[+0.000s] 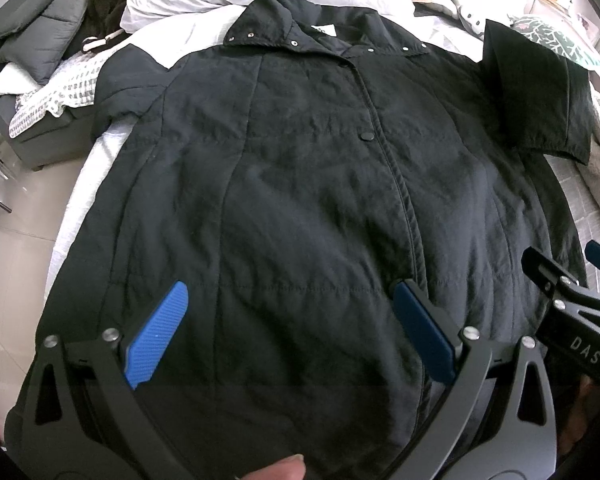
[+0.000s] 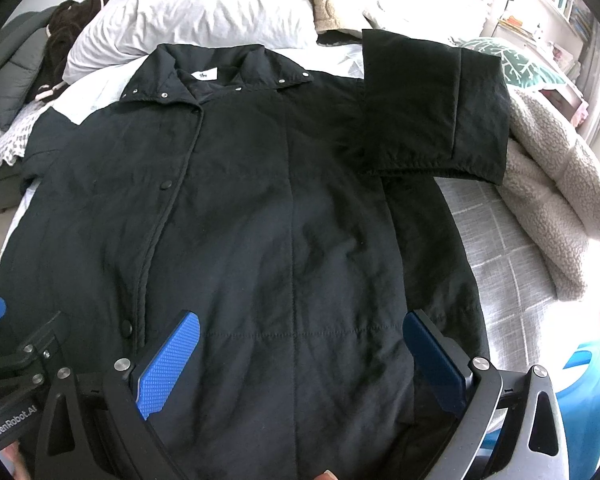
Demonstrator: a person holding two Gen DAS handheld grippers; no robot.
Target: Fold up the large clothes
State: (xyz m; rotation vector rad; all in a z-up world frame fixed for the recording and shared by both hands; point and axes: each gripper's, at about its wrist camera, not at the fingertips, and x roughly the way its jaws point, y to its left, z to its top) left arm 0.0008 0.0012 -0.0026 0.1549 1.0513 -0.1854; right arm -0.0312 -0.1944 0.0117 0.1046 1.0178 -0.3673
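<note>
Hovering over the lower part of a black coat [image 1: 300, 184], the left tool [image 1: 290, 332] is seen with its blue fingers [image 1: 158, 336] spread wide and nothing held between them. The right tool [image 2: 300, 360] is likewise spread over the same hem region, its blue pads [image 2: 168, 364] apart with only fabric lying below them; whether the fingertips touch the cloth cannot be made out. The coat's bottom edge is hidden beneath both tools and cut off by the frame. Just right of the left tool, part of the right tool's black body is glimpsed.

Ahead of the tools, the coat is laid front-up and flat on a bed [image 2: 512, 264], its placket closed and a dark snap [image 1: 366, 136] shown midway. The fabric is matte, quilted and lightly creased. Ahead and to the right, one sleeve [image 2: 432, 104] is folded in over the shoulder; the other sleeve, ahead and to the left, is cut short by the edge of the bed. Farthest off, the collar [image 2: 216, 76] lies open with silver snaps, beyond it a white pillow [image 2: 196, 20], and to the right a beige fleece blanket [image 2: 560, 200].
</note>
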